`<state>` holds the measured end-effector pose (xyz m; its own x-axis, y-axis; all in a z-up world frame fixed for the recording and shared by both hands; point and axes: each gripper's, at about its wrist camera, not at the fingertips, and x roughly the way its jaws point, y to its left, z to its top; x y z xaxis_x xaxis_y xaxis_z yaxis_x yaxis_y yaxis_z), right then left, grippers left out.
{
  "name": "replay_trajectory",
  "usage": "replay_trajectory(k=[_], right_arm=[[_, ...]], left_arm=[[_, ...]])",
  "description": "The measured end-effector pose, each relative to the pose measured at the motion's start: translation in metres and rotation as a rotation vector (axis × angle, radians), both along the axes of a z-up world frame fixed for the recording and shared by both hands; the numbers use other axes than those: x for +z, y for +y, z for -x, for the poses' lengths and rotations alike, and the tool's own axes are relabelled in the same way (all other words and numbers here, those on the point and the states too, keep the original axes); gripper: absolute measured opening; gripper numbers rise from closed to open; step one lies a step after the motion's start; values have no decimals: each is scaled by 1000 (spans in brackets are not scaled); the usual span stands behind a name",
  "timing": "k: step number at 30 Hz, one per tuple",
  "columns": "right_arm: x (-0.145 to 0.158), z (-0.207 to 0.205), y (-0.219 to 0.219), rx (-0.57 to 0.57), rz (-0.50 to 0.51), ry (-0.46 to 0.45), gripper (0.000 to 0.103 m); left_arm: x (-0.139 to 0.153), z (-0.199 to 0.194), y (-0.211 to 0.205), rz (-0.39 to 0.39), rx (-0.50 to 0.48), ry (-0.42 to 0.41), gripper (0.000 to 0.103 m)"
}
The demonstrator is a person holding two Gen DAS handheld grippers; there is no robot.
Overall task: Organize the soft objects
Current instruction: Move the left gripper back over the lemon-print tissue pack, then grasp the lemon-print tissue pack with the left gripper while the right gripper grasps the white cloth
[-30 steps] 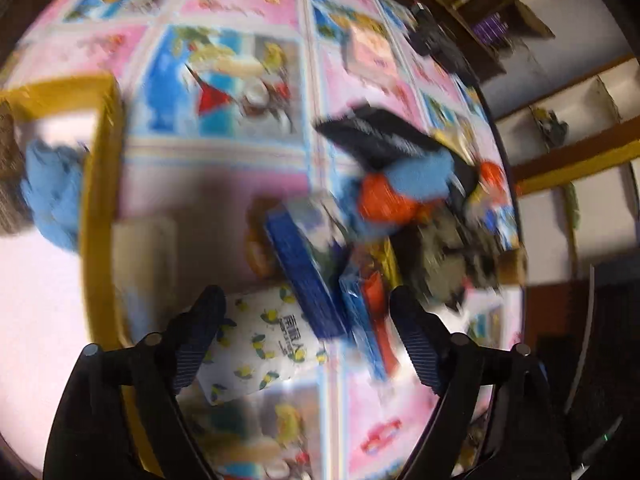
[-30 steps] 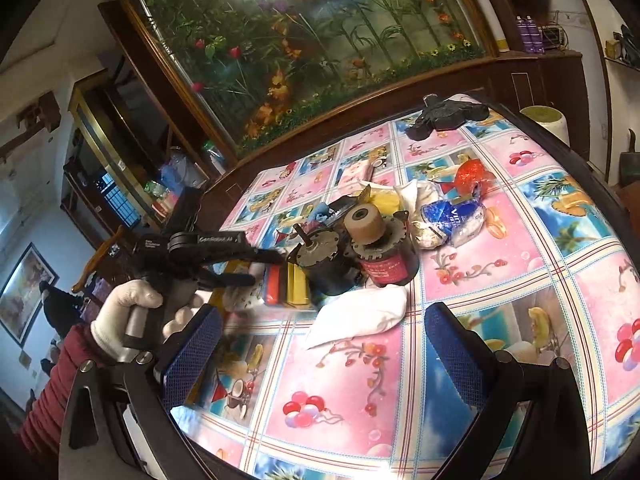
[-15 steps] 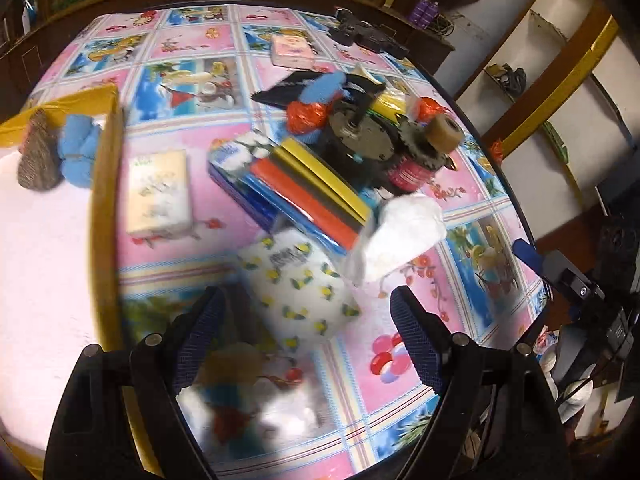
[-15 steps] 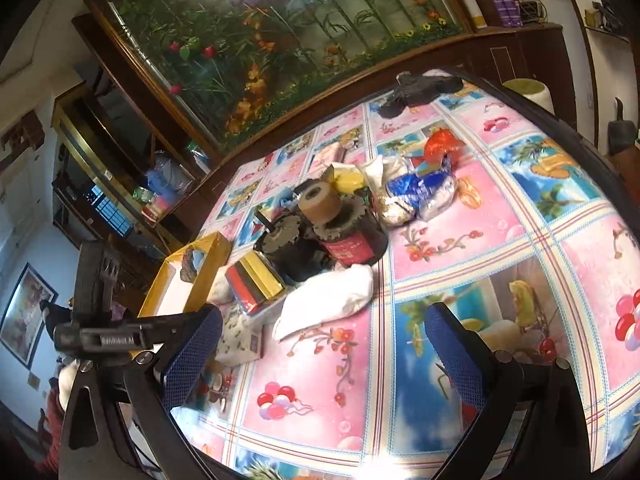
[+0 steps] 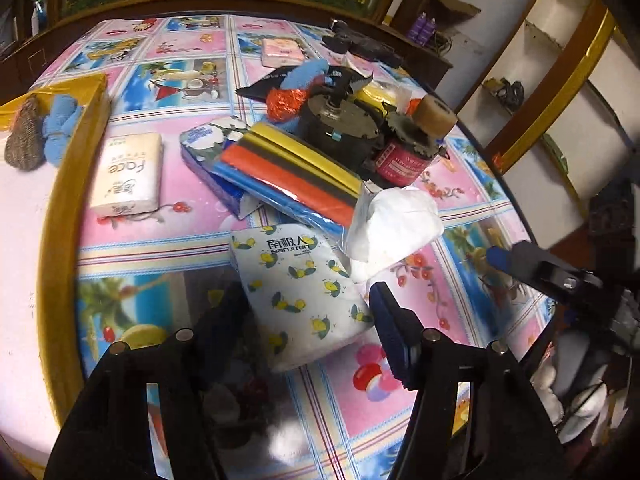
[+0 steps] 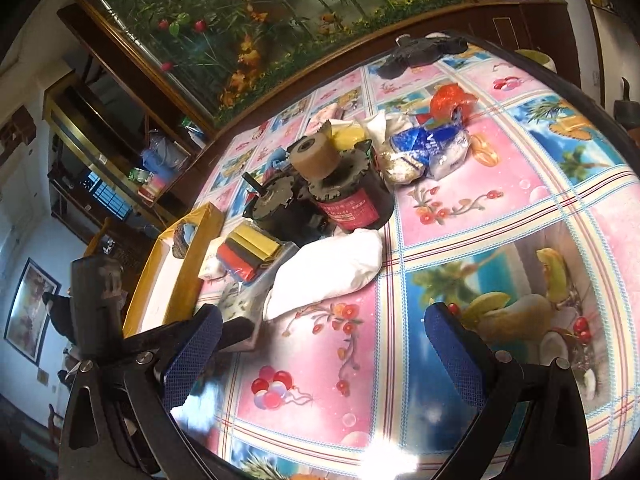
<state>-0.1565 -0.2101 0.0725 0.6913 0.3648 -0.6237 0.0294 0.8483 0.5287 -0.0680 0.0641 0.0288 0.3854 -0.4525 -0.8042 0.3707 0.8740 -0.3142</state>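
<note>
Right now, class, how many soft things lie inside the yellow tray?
2: a grey-brown knitted piece by the yellow tray's far end, and a blue fluffy piece touching it, nearer the rim. Others may be hidden outside the view.

Left wrist view: lemon-print tissue pack [image 5: 304, 292] on the table [image 5: 192, 64], between the left gripper's [image 5: 304, 320] closing jaws; contact unclear. Just behind-right, white bag [image 5: 396, 224], overlapping the sponge pack [image 5: 288, 168]. Flat tissue pack [image 5: 128, 176] left of that, beside the tray [image 5: 68, 184]. In the tray: two soft items [image 5: 40, 132]. Motors [image 5: 360, 132] behind the sponges. Right gripper [image 6: 320, 352] hovers near table edge.
</note>
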Motion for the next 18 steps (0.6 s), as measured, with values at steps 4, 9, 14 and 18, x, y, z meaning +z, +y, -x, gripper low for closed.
replay_trajectory(k=[4,9,14,18], right_arm=[[-12,-21,11,15,-47,54,102],[-21,-48,22,3,-36,102,102],[-18,-64,31,-15,-24,108,101],[-18,-71,41,-29,-3,111,93]], left_arm=[[6,8,8,57,15,-6,62],[-4,8,3,34,19,17,62],[-12,6,-10,12,15,-3,73],[-13,6,-22,-26,35,-42,79]])
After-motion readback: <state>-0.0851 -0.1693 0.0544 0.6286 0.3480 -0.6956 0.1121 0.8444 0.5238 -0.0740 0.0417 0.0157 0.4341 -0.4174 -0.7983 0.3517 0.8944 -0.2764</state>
